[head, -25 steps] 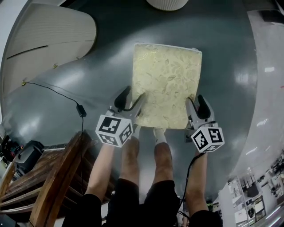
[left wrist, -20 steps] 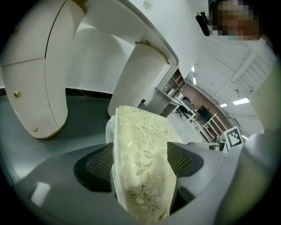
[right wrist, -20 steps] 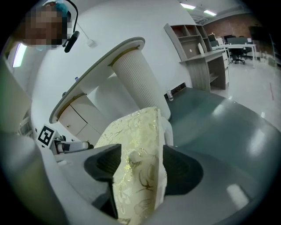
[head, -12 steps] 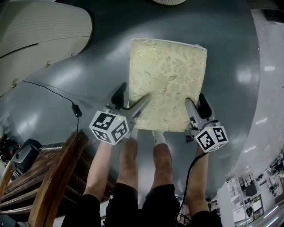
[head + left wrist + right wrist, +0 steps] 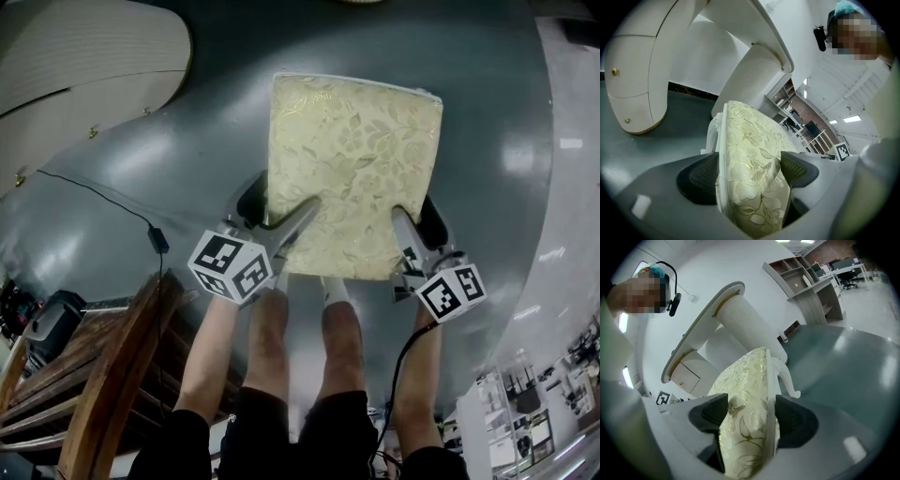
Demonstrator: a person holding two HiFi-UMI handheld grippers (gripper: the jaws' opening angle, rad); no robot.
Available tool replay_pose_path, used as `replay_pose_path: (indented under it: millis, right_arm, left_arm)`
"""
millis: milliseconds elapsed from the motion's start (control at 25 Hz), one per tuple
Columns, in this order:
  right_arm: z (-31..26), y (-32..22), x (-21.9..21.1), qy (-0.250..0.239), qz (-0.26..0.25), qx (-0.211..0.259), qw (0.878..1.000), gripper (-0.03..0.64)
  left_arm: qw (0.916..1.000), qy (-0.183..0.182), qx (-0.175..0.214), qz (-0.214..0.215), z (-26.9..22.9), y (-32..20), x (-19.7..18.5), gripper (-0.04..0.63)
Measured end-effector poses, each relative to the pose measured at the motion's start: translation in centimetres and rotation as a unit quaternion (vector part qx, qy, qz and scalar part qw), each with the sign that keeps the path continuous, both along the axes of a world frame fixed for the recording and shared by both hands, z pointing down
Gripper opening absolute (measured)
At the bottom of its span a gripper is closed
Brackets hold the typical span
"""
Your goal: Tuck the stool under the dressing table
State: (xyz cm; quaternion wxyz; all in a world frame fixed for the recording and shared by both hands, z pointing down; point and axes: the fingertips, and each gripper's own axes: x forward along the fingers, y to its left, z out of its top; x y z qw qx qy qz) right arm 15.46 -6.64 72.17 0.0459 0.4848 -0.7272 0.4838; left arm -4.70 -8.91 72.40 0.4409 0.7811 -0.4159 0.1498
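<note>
The stool (image 5: 352, 159) has a cream floral cushion on a white frame and stands on the grey floor in front of me. My left gripper (image 5: 279, 208) straddles its near left corner, and the cushion edge (image 5: 750, 140) fills the gap between the wide-spread jaws of that gripper (image 5: 749, 171). My right gripper (image 5: 418, 217) straddles the near right corner the same way, its jaws (image 5: 749, 416) wide either side of the seat (image 5: 747, 376). The pads lie against the fabric without clamping it. The white dressing table (image 5: 84, 56) stands at the far left, its ribbed pedestal (image 5: 750, 79) behind the stool.
A wooden piece of furniture (image 5: 112, 375) stands at my near left, with a black bag (image 5: 52, 328) beside it. A black cable (image 5: 103, 202) with an adapter (image 5: 157, 239) runs across the floor on the left. My legs (image 5: 300, 337) are just behind the stool.
Both grippers' jaws have spread wider and slid onto the seat's near corners. The left gripper has sunk a little. The stool sits a bit farther left in the head view.
</note>
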Motion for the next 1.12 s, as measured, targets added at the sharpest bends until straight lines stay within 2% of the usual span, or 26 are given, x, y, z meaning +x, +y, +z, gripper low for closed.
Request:
replay_pose_path:
  millis: [480, 1120]
  right_arm:
    - [0.17, -0.11, 0.00, -0.019, 0.017, 0.001, 1.000, 0.307]
    - [0.05, -0.14, -0.01, -0.017, 0.011, 0.012, 1.000, 0.307]
  left_arm:
    - [0.9997, 0.011, 0.003, -0.021, 0.04, -0.23, -0.15, 0.422]
    - [0.9997, 0.020, 0.009, -0.004, -0.10, -0.06, -0.16, 0.413]
